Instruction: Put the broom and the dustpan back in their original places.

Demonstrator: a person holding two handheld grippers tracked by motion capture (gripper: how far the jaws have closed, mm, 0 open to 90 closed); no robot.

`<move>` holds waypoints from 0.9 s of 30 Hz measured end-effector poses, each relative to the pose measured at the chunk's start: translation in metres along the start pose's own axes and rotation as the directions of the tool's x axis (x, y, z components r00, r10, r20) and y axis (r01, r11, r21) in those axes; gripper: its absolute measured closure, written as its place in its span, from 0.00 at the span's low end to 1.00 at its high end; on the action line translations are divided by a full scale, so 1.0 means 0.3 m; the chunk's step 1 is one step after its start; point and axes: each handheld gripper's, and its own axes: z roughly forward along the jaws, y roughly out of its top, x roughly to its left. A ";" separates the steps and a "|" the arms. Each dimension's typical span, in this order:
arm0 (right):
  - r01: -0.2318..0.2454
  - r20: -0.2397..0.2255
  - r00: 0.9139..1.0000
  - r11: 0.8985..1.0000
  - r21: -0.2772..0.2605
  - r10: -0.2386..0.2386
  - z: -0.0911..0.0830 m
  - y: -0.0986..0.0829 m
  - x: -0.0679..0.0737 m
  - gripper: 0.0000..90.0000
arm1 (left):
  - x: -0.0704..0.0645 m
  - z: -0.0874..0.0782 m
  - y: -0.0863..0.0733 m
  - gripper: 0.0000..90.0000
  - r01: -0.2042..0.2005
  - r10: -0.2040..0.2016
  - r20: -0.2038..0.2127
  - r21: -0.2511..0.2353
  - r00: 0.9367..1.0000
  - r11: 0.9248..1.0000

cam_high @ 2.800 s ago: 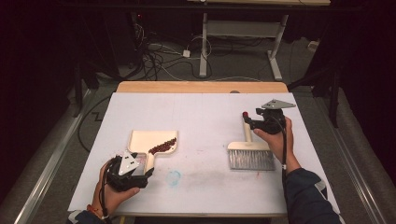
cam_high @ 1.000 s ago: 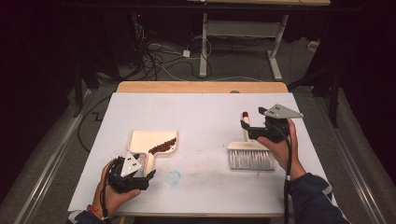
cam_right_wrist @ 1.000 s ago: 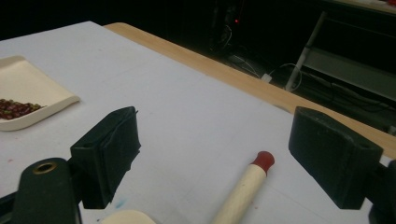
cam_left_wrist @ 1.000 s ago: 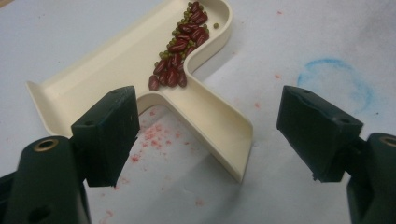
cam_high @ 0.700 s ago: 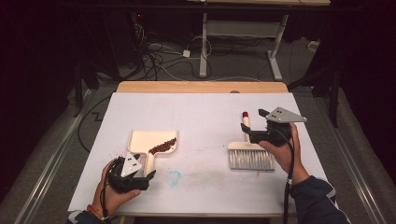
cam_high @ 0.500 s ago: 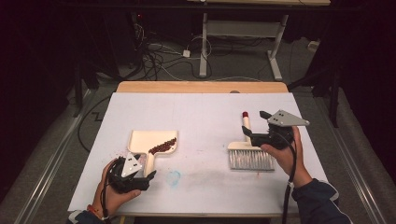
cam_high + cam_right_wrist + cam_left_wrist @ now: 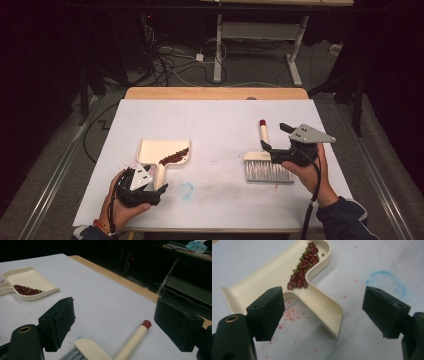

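Left gripper (image 7: 324, 312): we hold it wide open, empty, around the dustpan (image 7: 274, 277) handle.
Right gripper (image 7: 125, 325): wide open, empty, over our brush (image 7: 130, 342).

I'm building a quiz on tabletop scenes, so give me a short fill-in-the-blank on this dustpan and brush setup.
1. The beans lie inside the cream ____.
2. The brush handle ends in a ____ tip.
3. The left gripper has its jaws ____ on either side of the dustpan's handle.
4. The right gripper is by the ____.

Missing words: dustpan; red; open; brush
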 end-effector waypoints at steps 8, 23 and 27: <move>0.013 0.003 1.000 1.000 0.005 -0.013 -0.021 -0.014 0.008 0.19 | -0.004 0.003 0.000 0.19 -0.006 0.006 0.003 0.000 1.000 1.000; 0.047 0.017 0.999 0.999 -0.016 -0.047 -0.080 -0.048 0.031 0.19 | -0.013 0.002 0.001 0.19 -0.028 0.027 0.010 0.006 1.000 1.000; 0.051 0.021 0.998 0.998 -0.020 -0.051 -0.091 -0.057 0.033 0.19 | -0.016 0.004 0.002 0.19 -0.032 0.032 0.011 0.008 0.999 0.999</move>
